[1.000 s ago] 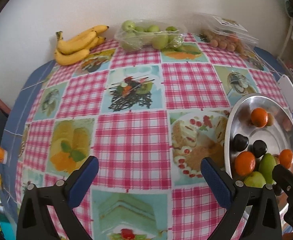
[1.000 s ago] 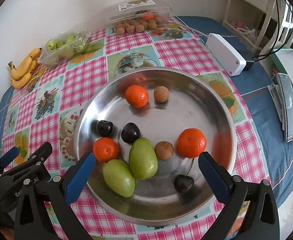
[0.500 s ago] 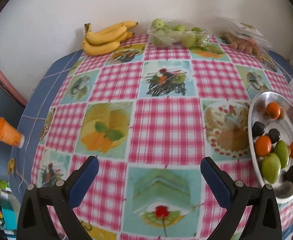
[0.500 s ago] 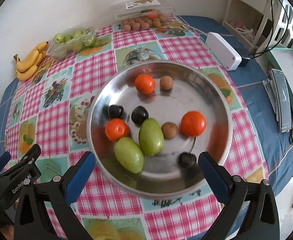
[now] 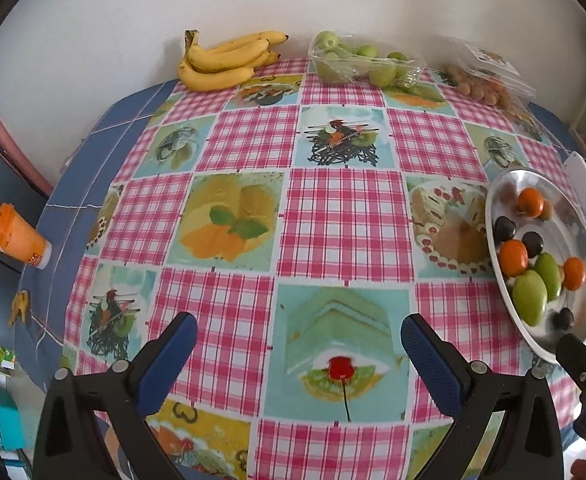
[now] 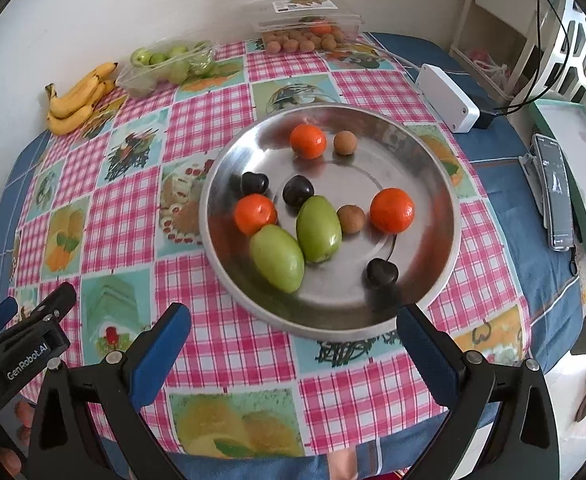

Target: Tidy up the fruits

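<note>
Your left claw (image 5: 297,344) and right claw (image 6: 293,336) both gape empty. The steel bowl (image 6: 449,236) already holds mixed fruit; bananas (image 6: 78,98) and packs beyond it look unsorted.

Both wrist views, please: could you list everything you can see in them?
Metal dish: one, silver, on the tablecloth's right part.
Oranges: three, orange, in the dish.
Green fruits: two, touching, dish centre-front.
Dark cherries: three, near-black, in the dish.
Small brown fruits: two, in the dish.
Bananas: one bunch, yellow, far edge by the wall.
Bag of green fruits: one, clear, right of the bananas.
Clear box of brown fruits: one, far edge.
Tablecloth: one, pink check with food pictures.
White device: one, right of the dish.
Phone: one, dark, far right.
Orange cup: one, far left.
Left gripper: open, empty.
Right gripper: open, empty.
</note>
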